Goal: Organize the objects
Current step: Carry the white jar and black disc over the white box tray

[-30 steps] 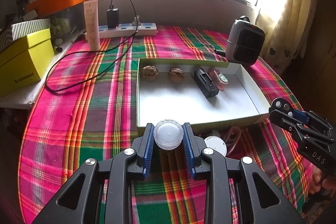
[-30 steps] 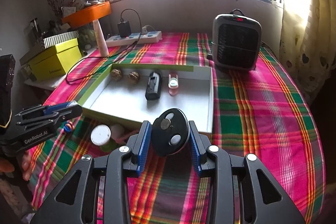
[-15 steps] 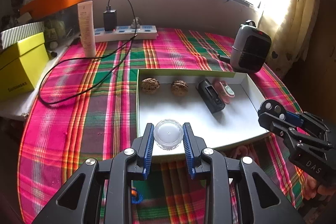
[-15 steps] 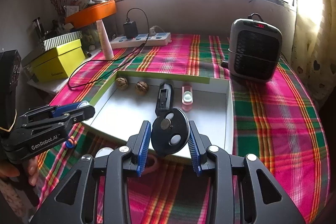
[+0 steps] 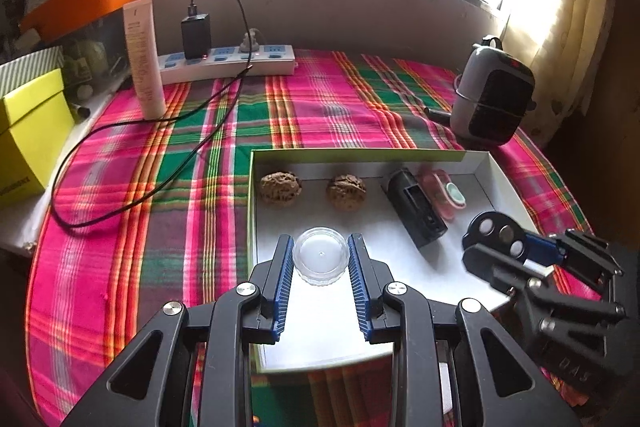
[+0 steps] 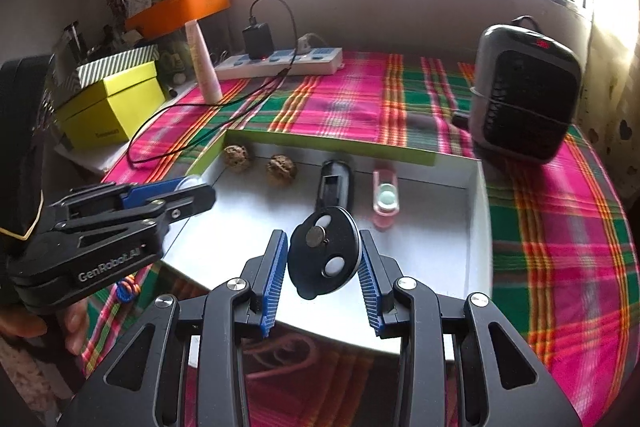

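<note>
Left gripper (image 5: 320, 263): jaws set narrow, ribbed blue pads clamped on a small round clear plastic jar (image 5: 320, 259) with a frosted lid and fluted rim. The jar is held over the near-left part of the white tray (image 5: 486, 183), a shallow cardboard box lid with green outer walls.

Right gripper (image 6: 323, 259): jaws equally narrow, gripping a flat black disc (image 6: 325, 264) on edge; its face carries a metallic stud and a white dot. It hangs above the tray's near middle.

Tray contents along the 12 o'clock wall: two wrinkled brown walnuts (image 5: 280, 188) at 10–11 o'clock, a matte black rectangular case (image 5: 416, 213) and a translucent pink container (image 5: 442, 193) at 1 o'clock.

Plaid woven tablecloth (image 5: 320, 99) lies underneath.
</note>
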### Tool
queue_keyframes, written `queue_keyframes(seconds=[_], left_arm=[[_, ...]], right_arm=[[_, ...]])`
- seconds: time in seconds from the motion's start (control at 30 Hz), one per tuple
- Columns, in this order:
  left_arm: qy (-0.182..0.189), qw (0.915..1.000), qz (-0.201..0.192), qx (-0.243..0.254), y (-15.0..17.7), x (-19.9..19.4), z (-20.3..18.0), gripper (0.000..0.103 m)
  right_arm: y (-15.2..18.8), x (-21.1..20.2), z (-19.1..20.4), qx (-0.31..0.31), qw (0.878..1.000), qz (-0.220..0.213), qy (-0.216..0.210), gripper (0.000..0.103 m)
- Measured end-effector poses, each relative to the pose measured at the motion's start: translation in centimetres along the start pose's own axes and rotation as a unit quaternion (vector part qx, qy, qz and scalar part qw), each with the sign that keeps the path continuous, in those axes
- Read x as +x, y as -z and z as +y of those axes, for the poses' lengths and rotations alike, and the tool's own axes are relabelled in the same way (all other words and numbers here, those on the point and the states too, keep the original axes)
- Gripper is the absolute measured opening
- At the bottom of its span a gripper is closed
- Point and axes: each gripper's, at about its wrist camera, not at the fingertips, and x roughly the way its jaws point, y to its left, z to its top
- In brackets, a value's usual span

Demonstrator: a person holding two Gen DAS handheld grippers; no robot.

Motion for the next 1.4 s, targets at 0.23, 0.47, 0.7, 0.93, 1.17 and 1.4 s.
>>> queue_keyframes(seconds=[0.23,0.47,0.7,0.93,1.17,1.4], left_arm=[[0.000,0.9999,0.011,0.004,-0.7,1.8,0.4,0.026],[-0.008,0.9997,0.015,0.020,-0.6,2.4,0.5,0.026],[-0.007,0.9996,0.015,0.024,-0.5,2.6,0.3,0.026],[-0.010,0.9995,0.013,0.028,-0.5,2.7,0.3,0.026],[-0.012,0.9991,0.013,0.039,-0.3,2.6,0.2,0.025],[-0.014,0.9989,0.011,0.044,-0.1,2.6,0.0,0.025]], right_arm=[[-0.6,2.1,1.3,-0.019,0.999,0.020,-0.026,0.036],[-1.2,3.6,1.8,-0.024,0.999,0.024,-0.029,0.036],[-2.2,4.4,2.1,-0.055,0.998,0.027,-0.018,0.036],[-2.7,5.0,2.2,-0.098,0.995,0.031,0.007,0.036],[-4.0,5.7,2.4,-0.153,0.987,0.043,-0.001,0.036],[-4.3,6.4,3.0,-0.211,0.975,0.065,-0.011,0.036]])
